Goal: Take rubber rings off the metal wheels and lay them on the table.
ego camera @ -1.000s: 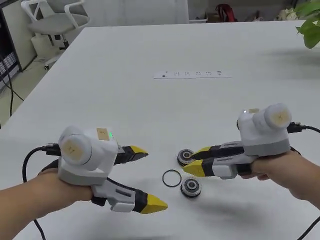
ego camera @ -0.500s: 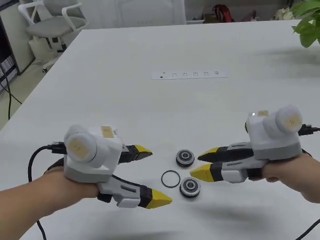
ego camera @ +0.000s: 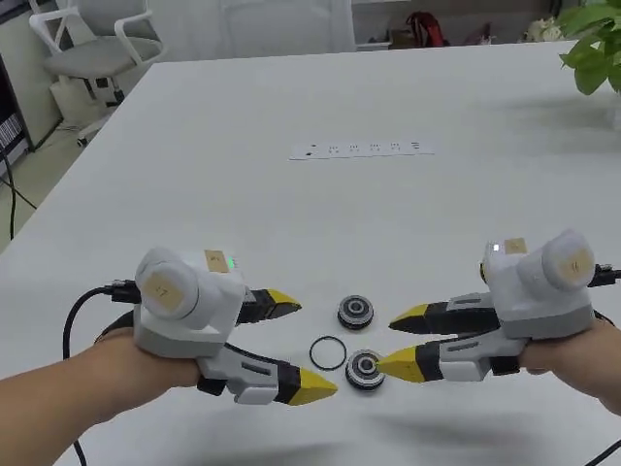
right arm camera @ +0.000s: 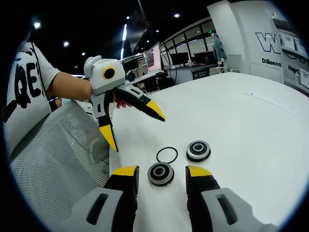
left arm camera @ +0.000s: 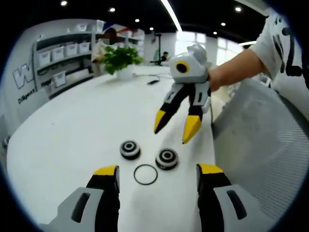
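At the near table [ego camera: 291,223] edge: left gripper [ego camera: 309,348] low over the top, jaws wide apart, gripping nothing. Opposite it, right gripper [ego camera: 391,342], jaws also apart, tips pointed at the left gripper's. In the gap between the two grippers: loose rubber ring [ego camera: 328,351] flat on the table, just beside the near wheel [ego camera: 364,368]; touching or not, cannot tell. Near wheel flat on the table, lined up between the right gripper's jaw tips in the right gripper view; lower tip overlapping its rim in the head view, contact unclear. Far wheel [ego camera: 356,311] just beyond, flat, apart from ring and near wheel, clear of both grippers. Dark outer band on both wheels. Mesh chair back [left arm camera: 260,145] tight against the near table edge, behind the hands. Beyond the wheels: wide bare tabletop, open room on all sides up to a white power strip [ego camera: 361,149] lying crosswise, well apart from the work. Left table edge angling away toward a white office chair [ego camera: 92,44] on the floor. Green plant [ego camera: 592,44] at the far right.
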{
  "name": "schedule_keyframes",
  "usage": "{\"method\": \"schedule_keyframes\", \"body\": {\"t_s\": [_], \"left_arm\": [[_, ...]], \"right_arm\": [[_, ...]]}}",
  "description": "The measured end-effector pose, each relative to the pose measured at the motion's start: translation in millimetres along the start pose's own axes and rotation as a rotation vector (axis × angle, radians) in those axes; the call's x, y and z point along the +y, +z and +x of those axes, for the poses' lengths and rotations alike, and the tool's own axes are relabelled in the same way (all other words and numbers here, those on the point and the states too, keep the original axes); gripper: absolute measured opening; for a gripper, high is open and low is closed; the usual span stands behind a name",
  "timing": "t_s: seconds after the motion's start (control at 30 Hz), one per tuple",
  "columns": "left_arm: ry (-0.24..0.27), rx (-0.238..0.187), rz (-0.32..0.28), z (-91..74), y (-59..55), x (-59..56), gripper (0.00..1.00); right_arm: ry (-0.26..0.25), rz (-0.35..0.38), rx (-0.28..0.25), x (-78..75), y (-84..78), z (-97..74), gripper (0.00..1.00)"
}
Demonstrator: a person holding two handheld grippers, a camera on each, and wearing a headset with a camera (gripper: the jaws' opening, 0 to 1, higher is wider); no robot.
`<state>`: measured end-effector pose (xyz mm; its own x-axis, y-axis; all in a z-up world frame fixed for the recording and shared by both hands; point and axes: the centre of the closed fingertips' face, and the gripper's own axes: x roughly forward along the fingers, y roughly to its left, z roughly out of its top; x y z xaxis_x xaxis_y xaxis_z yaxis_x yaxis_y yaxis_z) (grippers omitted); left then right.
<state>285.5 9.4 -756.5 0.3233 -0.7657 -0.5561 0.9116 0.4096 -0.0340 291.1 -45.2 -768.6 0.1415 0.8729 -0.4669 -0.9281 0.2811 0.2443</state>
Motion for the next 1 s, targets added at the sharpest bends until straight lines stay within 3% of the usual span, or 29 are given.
{"method": "schedule_keyframes", "body": {"t_s": [0.57, 1.0], "left_arm": [[-0.026, 0.01, -0.004, 15.4, -2.4, -4.7, 0.59], [-0.046, 0.023, -0.002, 29.3, -4.5, -10.2, 0.53]], "right_arm": [[0.01, -0.024, 0.039, 3.7, -23.7, 6.9, 0.32], [0.016, -0.02, 0.043, 4.1, -30.9, 14.8, 0.29]]}}
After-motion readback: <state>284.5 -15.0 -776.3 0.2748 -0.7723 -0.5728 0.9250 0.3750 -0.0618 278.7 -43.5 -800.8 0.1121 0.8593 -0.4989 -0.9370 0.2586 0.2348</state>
